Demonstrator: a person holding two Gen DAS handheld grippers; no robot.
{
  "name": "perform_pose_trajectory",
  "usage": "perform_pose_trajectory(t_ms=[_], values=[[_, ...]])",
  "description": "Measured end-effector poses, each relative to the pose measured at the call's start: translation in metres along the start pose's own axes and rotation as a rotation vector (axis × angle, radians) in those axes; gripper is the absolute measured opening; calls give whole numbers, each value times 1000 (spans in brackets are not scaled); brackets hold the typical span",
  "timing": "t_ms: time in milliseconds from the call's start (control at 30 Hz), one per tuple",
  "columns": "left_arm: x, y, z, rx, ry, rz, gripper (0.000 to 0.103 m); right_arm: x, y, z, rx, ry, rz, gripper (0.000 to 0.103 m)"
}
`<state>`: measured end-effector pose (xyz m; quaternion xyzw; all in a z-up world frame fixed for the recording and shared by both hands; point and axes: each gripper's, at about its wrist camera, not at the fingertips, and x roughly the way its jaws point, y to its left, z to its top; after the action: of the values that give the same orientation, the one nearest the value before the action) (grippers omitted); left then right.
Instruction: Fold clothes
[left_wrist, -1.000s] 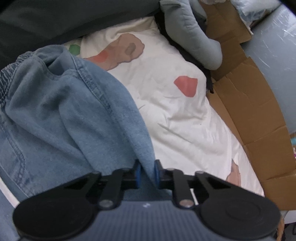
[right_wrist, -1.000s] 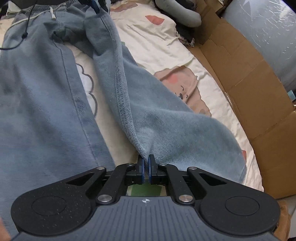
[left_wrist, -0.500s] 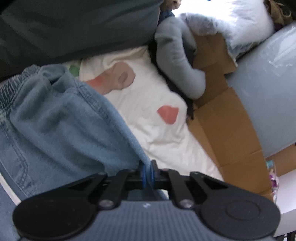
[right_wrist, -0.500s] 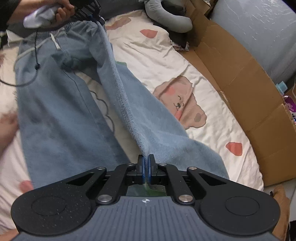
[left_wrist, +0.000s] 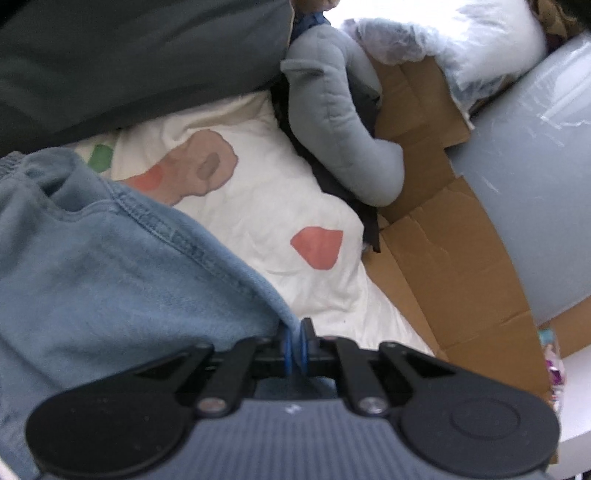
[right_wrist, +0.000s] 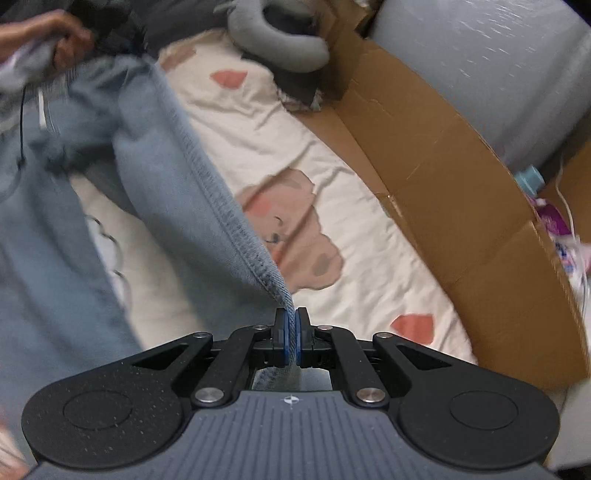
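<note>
Bed with a cream bear-print sheet (right_wrist: 314, 155) fills the background; cardboard (right_wrist: 454, 206) lines its far side, right of the right jaws, and a grey plush (left_wrist: 332, 125) lies ahead of the left jaws, up near the dark pillow (left_wrist: 129, 55).

Step, as I read it: lengthwise fold of the jeans (right_wrist: 177, 177), one leg being lifted to go over the other. Right gripper (right_wrist: 291, 334) has its jaws pinched tight on the hem corner of the raised leg, cloth running straight out from between the blue pads (right_wrist: 282, 334). Left gripper (left_wrist: 295, 347) is likewise clamped on denim near the waistband end, fabric bunched to the left of its jaws. The side seam hangs taut between the two grips, ahead of the right jaws and up to the left. The person's hand (right_wrist: 55, 37) shows far ahead-left of the right jaws; frame is blurred there.

Next move probably calls for carrying both grips the same way across to the flat leg, left of the right jaws, keeping the seam tight, then lowering so edges line up before letting go.

Jeans: light-blue washed denim, soft and heavy, elastic waist with a white drawstring (right_wrist: 42, 107), thick stitched seam. Other leg lies flat on the sheet.
</note>
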<state>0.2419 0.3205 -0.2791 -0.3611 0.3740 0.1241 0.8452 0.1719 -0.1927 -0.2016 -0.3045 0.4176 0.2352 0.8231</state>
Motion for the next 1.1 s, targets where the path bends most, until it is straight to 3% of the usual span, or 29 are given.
perform_pose_trajectory(t_ms=[233,367,600,733,900,1100], values=[[51,-7,3,-23,13,39,5,67,-32,10,-7,46,-26,1],[68,-4,4,-94,29,59,5,98,-46,16,-11,79,-27,1],[96,-3,6,-108,47,110,6,141,-68,21,16,115,-37,1],[108,-5,10,-61,98,134,11,167,-79,25,30,147,-44,1],[77,-12,21,72,142,64,17,206,-86,32,-8,185,-77,1],[39,1,37,204,71,168,17,215,-93,37,8,168,-98,1]])
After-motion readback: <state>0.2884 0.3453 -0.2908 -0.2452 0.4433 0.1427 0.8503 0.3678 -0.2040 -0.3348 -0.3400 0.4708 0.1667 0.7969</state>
